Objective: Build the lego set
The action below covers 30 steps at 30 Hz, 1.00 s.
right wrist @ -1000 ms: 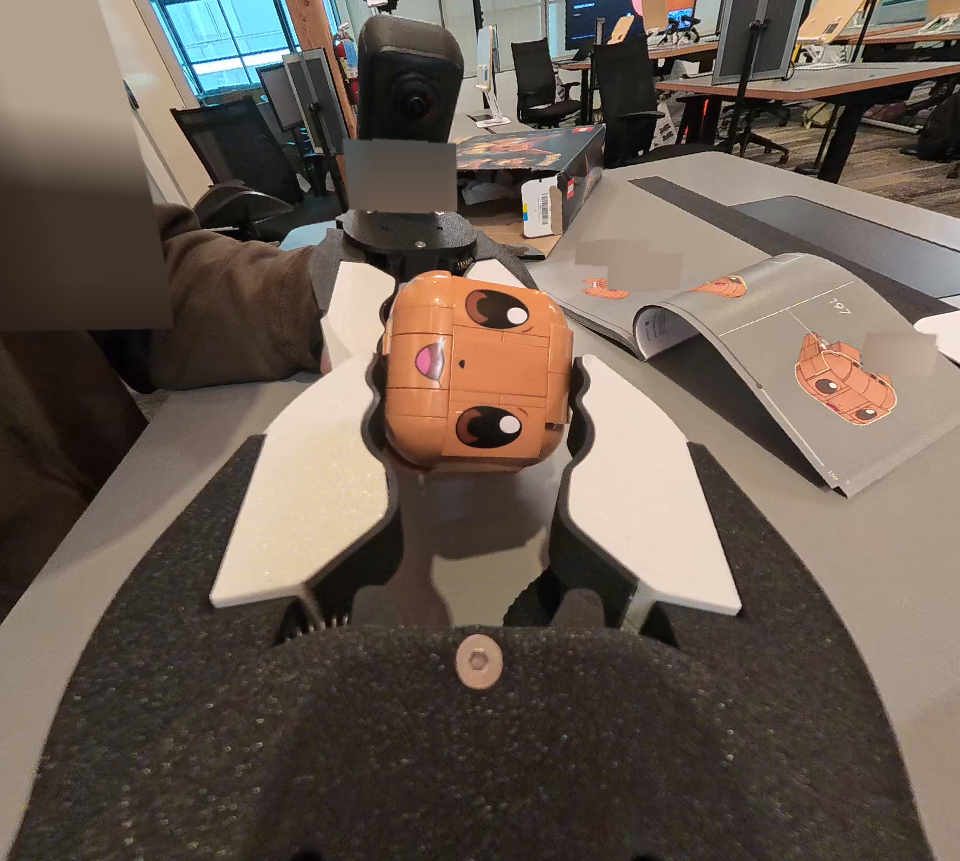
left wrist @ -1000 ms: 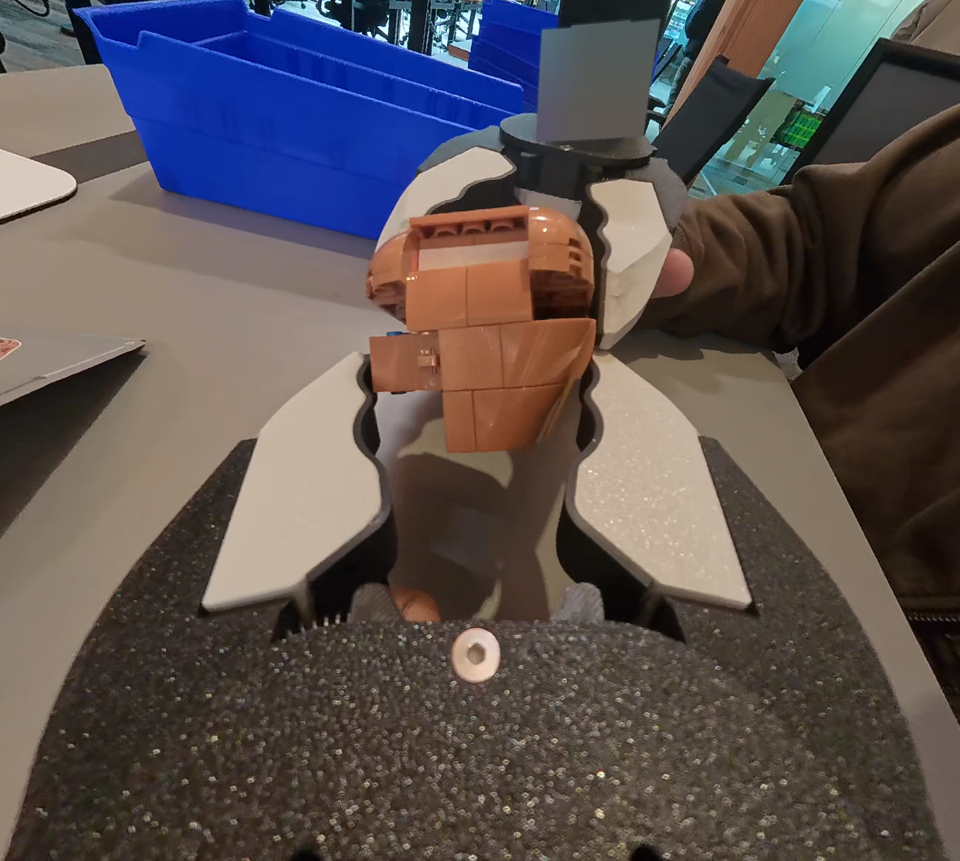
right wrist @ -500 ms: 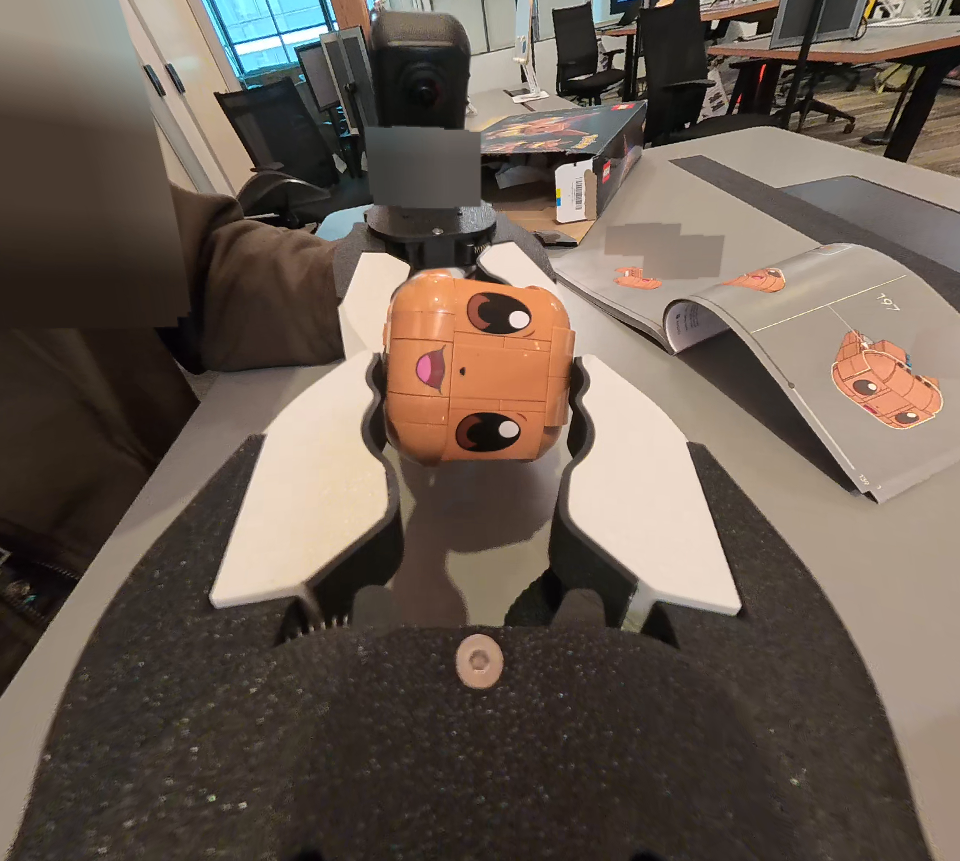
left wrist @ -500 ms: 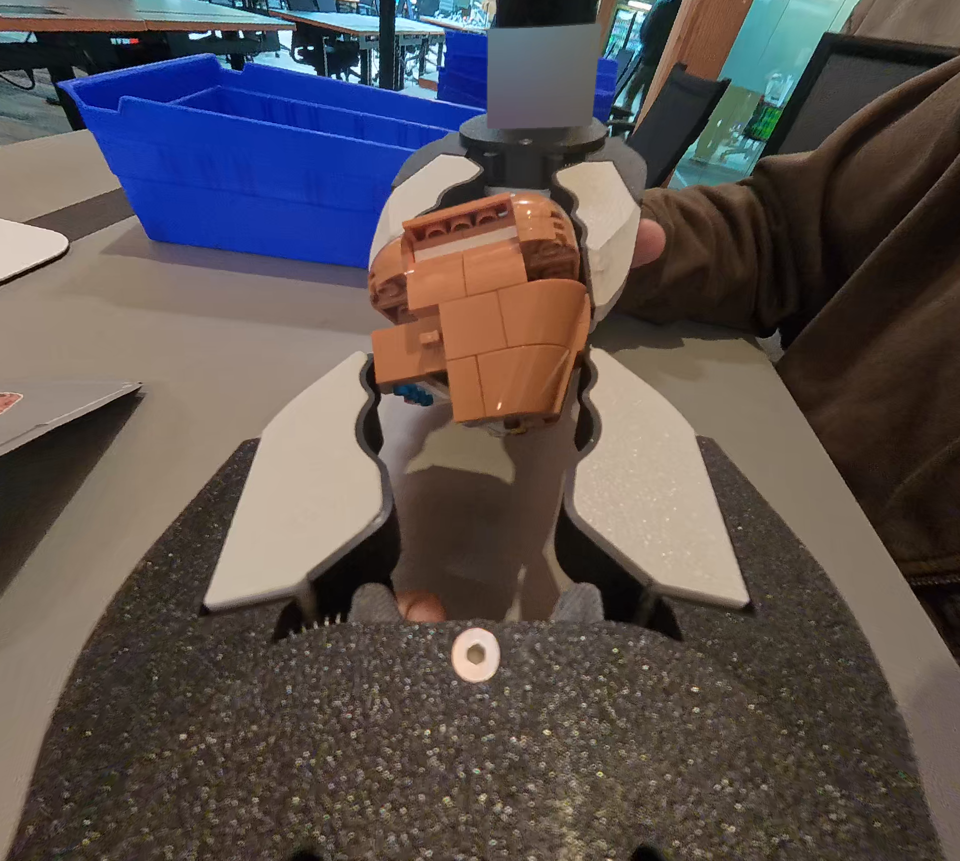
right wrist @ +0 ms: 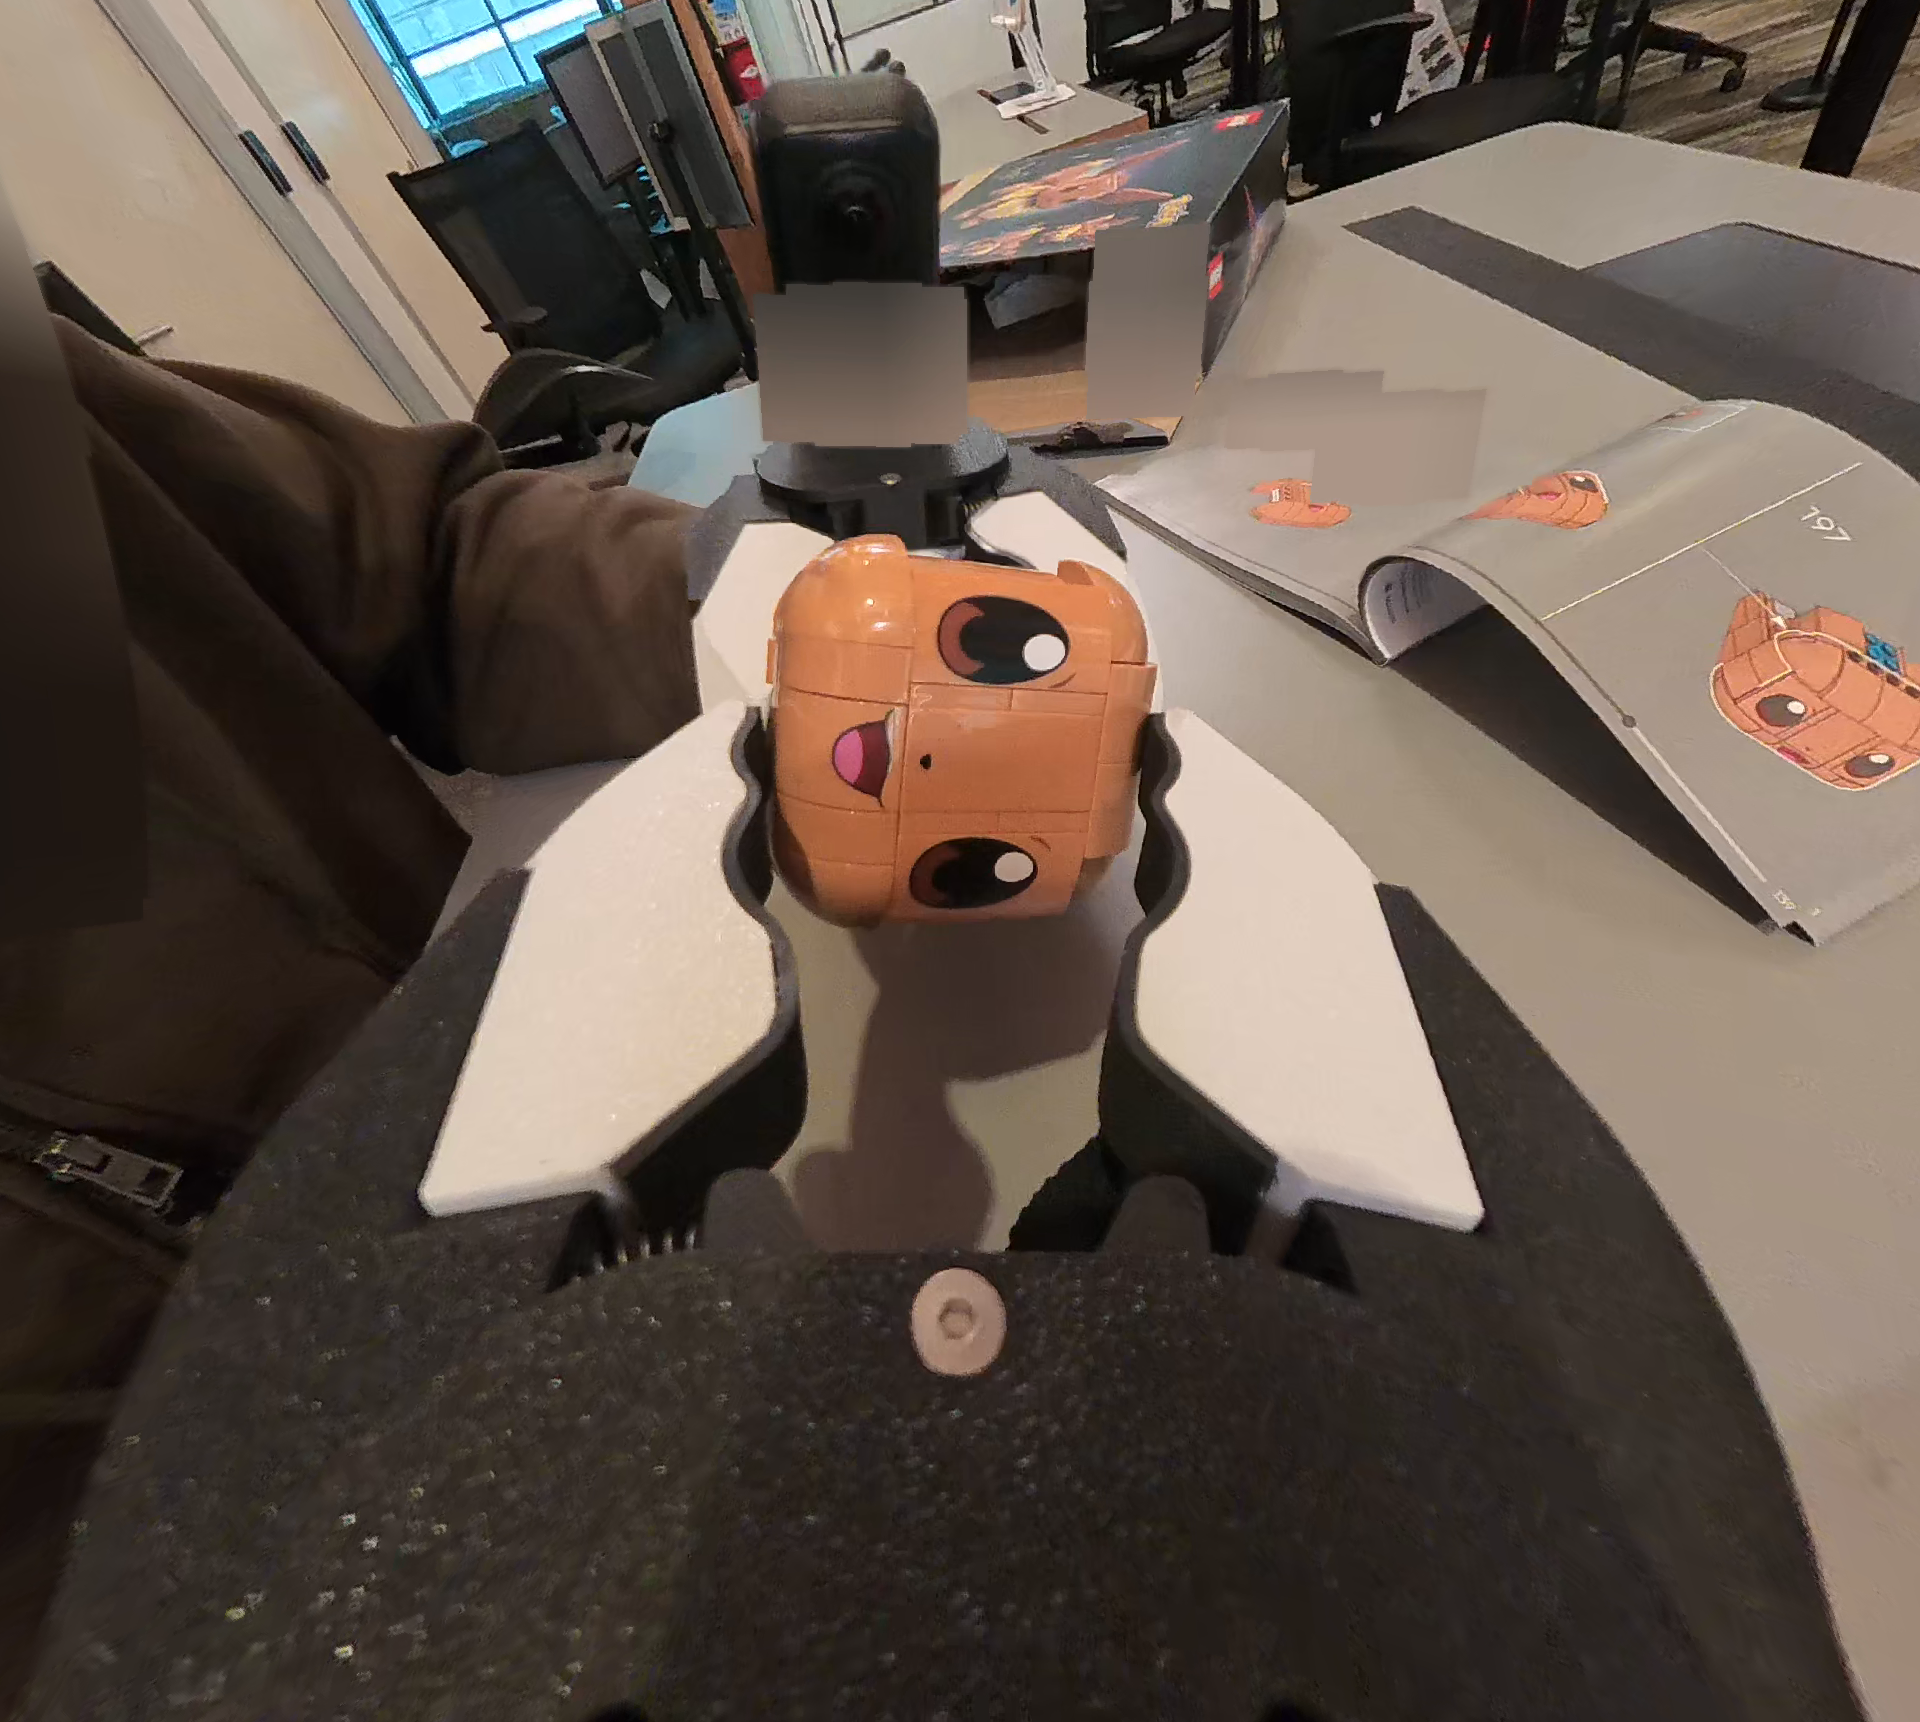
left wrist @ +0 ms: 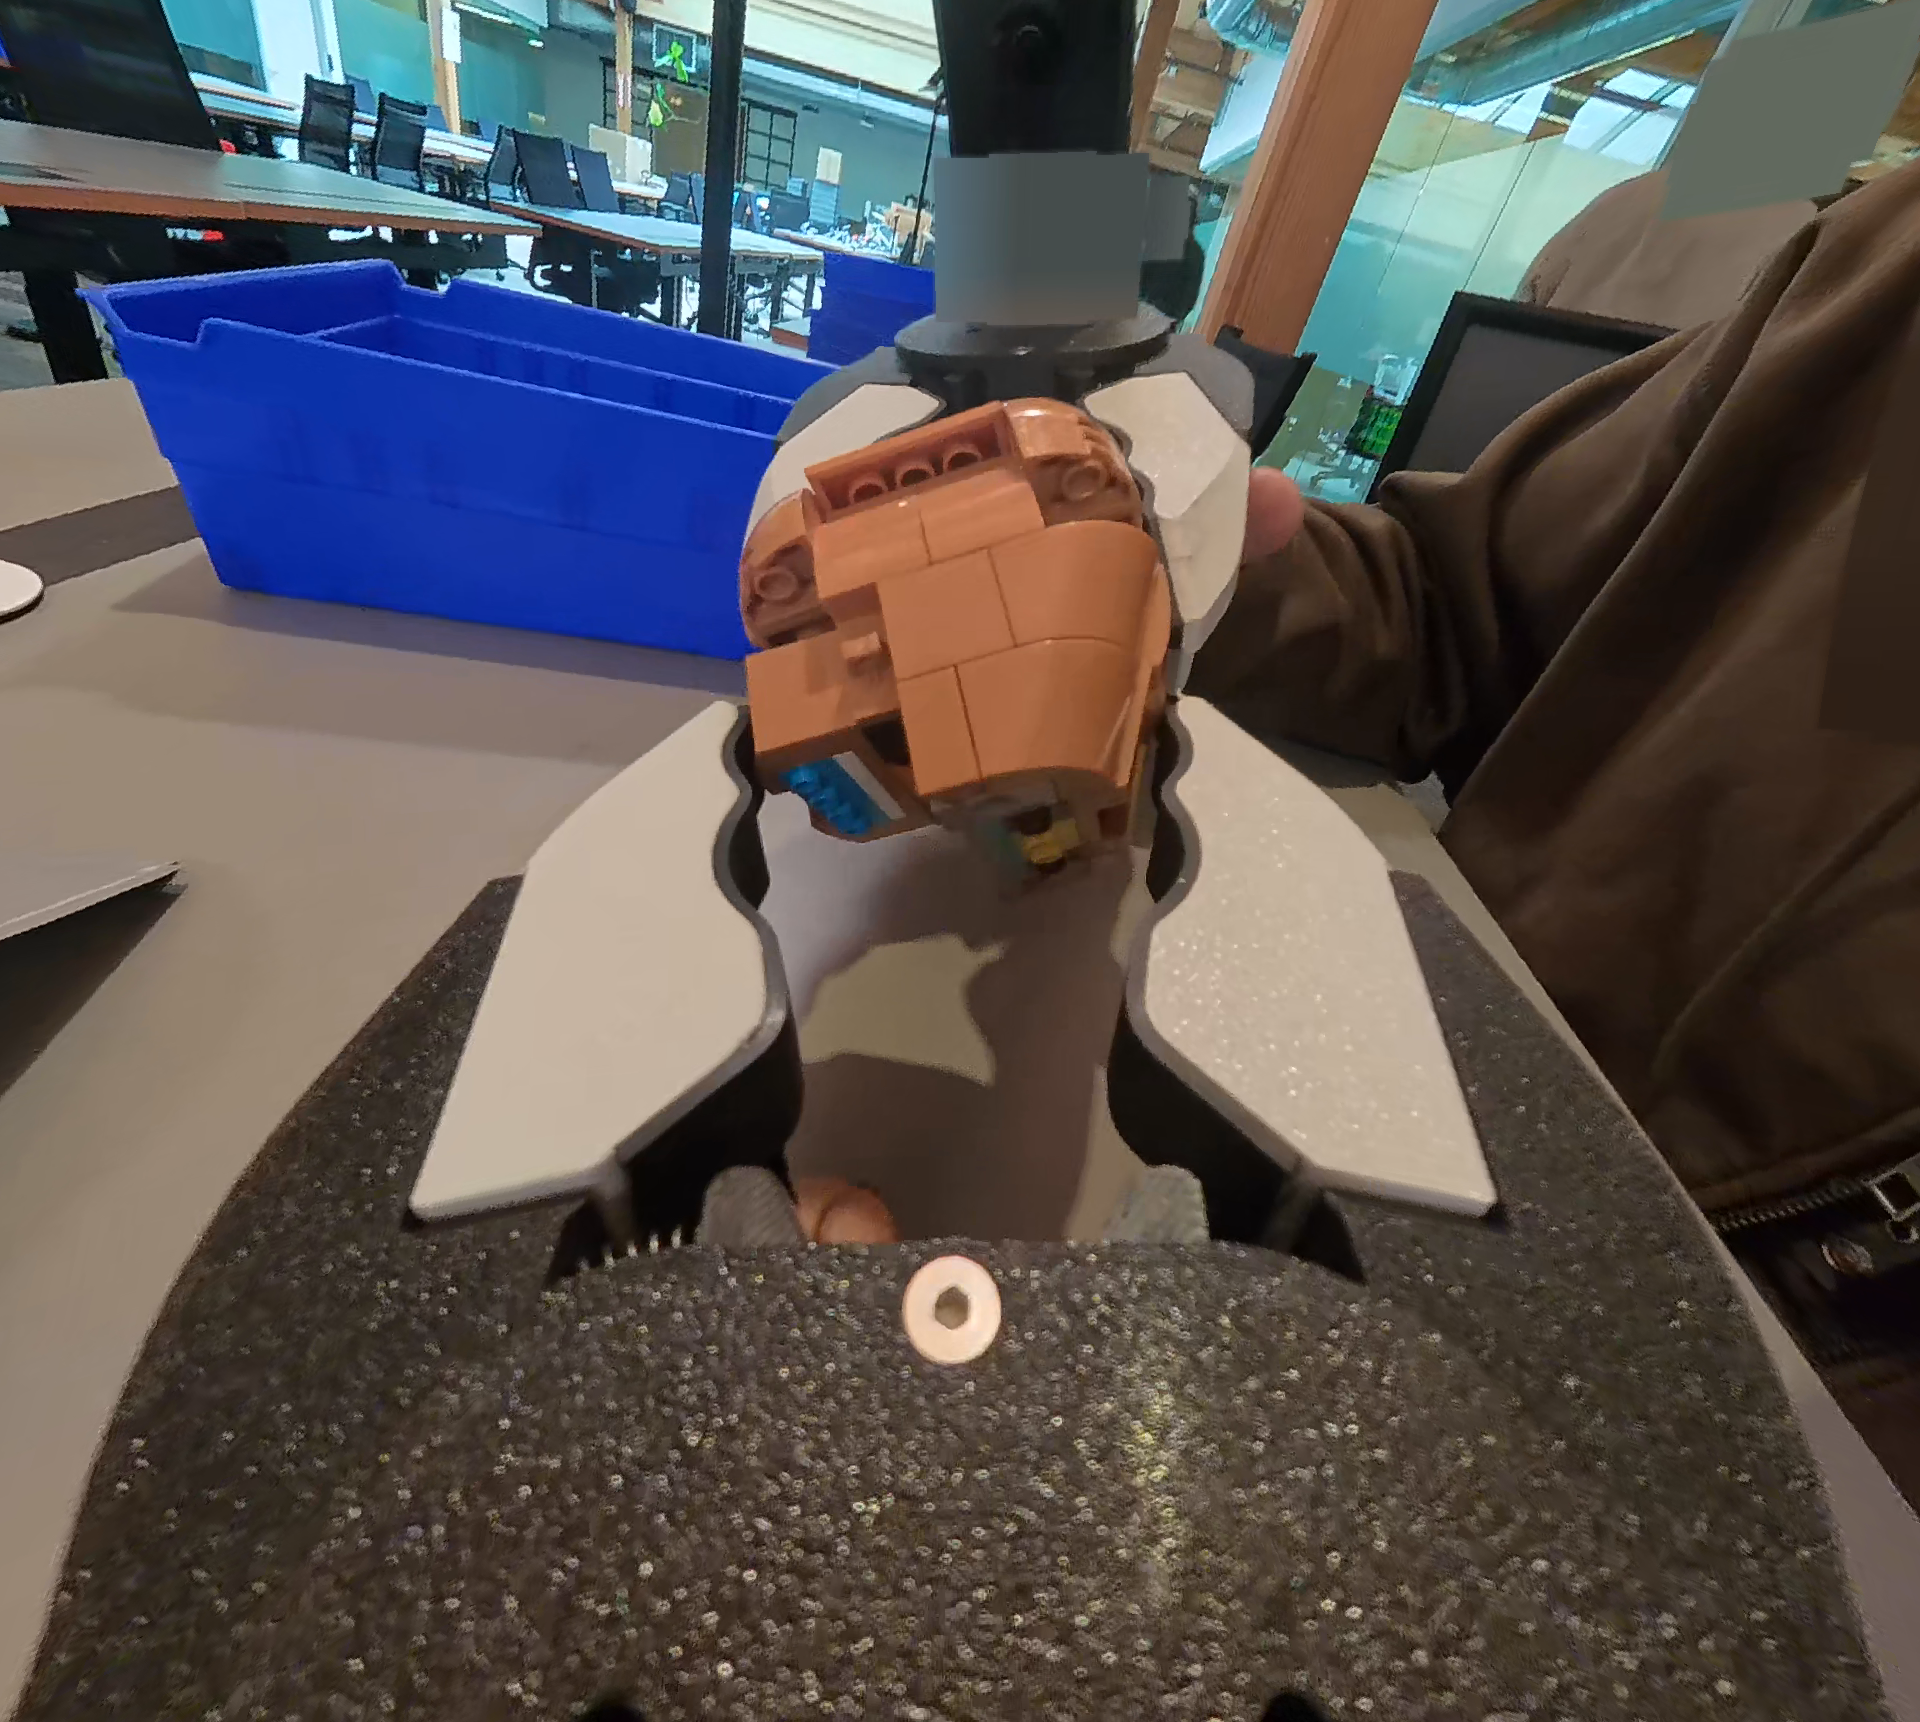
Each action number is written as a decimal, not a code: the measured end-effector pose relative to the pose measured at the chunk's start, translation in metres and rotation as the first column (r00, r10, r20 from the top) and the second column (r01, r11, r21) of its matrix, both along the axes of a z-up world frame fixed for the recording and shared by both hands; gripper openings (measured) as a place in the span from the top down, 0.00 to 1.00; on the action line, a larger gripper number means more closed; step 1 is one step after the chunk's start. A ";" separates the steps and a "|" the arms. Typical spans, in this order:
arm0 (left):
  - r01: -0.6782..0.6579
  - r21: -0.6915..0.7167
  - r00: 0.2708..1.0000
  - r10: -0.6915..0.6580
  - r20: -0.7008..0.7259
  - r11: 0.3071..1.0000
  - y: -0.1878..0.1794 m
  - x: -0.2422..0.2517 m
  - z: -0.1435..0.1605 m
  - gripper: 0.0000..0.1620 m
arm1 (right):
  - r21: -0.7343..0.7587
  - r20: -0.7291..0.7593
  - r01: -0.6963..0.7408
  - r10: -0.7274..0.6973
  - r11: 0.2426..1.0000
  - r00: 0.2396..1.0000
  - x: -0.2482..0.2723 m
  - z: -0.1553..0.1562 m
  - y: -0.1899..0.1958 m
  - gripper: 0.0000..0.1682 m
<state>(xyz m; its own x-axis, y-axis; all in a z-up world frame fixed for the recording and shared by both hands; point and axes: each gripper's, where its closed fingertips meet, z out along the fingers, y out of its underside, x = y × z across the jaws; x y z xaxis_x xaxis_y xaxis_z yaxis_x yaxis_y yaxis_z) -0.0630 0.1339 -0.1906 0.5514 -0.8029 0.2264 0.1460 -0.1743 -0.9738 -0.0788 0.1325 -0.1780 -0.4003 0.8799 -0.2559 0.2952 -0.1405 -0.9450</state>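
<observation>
Held above the grey table (left wrist: 312,789), between the two facing tools: orange brick-built head (right wrist: 951,727), face toward the right wrist camera, studded back and blue underside pieces toward the left. Left gripper (left wrist: 951,773) and right gripper (right wrist: 945,799) each closed on the head's sides. Best kept level and squeezed evenly, checked against the open instruction booklet (right wrist: 1621,633) right of the head. Contact points hidden behind the head; next piece nowhere visible; blue bin (left wrist: 447,446) contents unseen.
</observation>
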 end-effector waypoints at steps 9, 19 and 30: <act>0.045 0.082 0.999 -0.047 0.023 0.996 -0.010 0.005 0.009 0.55 | 0.050 0.019 -0.059 0.058 0.997 0.998 0.010 0.008 -0.012 0.57; 0.050 0.167 0.998 -0.056 0.028 0.985 -0.018 0.007 0.019 0.55 | 0.063 -0.009 -0.053 0.054 0.997 0.999 0.012 0.013 -0.017 0.60; 0.063 0.114 0.994 -0.053 -0.091 0.991 -0.014 0.014 -0.003 0.56 | 0.240 0.119 -0.057 0.029 0.969 0.993 0.017 -0.006 -0.016 0.60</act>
<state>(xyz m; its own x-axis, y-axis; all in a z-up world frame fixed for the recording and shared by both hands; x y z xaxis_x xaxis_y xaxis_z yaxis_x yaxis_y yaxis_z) -0.0492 0.1204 -0.1932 0.5167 -0.8522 0.0822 0.0522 -0.0645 -0.9966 -0.0613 0.1168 -0.1837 -0.4195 0.9040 -0.0826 0.4032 0.1040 -0.9092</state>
